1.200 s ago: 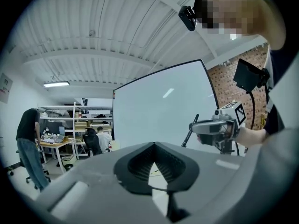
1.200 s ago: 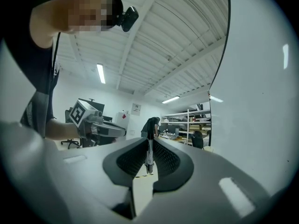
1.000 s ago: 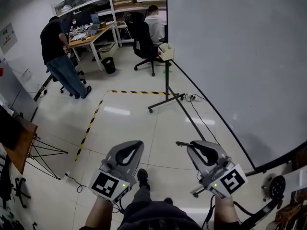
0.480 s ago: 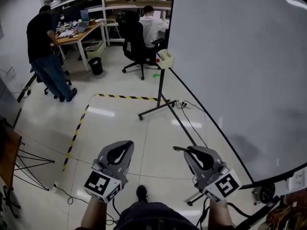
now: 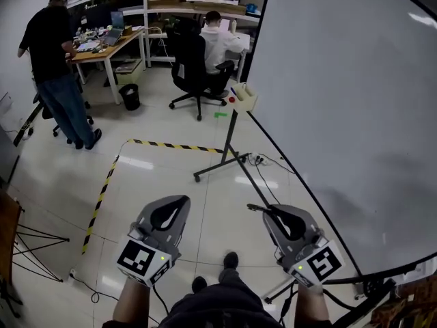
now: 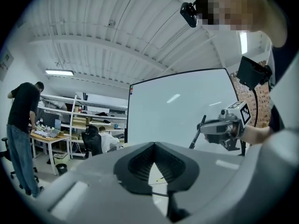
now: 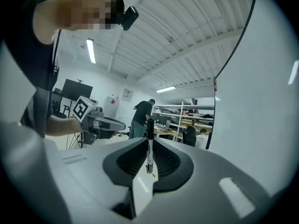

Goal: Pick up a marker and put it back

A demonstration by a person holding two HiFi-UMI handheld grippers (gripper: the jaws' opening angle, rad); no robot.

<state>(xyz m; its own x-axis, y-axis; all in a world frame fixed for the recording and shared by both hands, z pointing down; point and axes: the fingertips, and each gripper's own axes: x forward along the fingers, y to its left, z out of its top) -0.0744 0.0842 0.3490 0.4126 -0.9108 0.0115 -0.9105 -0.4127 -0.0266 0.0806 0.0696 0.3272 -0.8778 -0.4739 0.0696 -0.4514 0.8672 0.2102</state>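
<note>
A black marker (image 7: 149, 146) stands upright between the jaws of my right gripper (image 7: 149, 141), which is shut on it. In the head view the marker (image 5: 258, 208) sticks out to the left of the right gripper (image 5: 273, 210). My left gripper (image 5: 182, 200) is held level beside it, shut with nothing in it, and its tips meet in the left gripper view (image 6: 154, 144). A small tray (image 5: 244, 96) with markers hangs at the whiteboard's (image 5: 355, 115) lower left corner, well ahead of both grippers.
The whiteboard's stand leg (image 5: 218, 166) and a cable (image 5: 273, 183) lie on the floor ahead. Yellow-black tape (image 5: 102, 190) runs on the left. One person stands at a desk (image 5: 102, 43); another sits in an office chair (image 5: 188, 67). A bin (image 5: 129, 96) stands nearby.
The whole view has moved forward along the whiteboard, and the tray now looks nearer. Both grippers travelled with it side by side. The marker stays in the right gripper.
</note>
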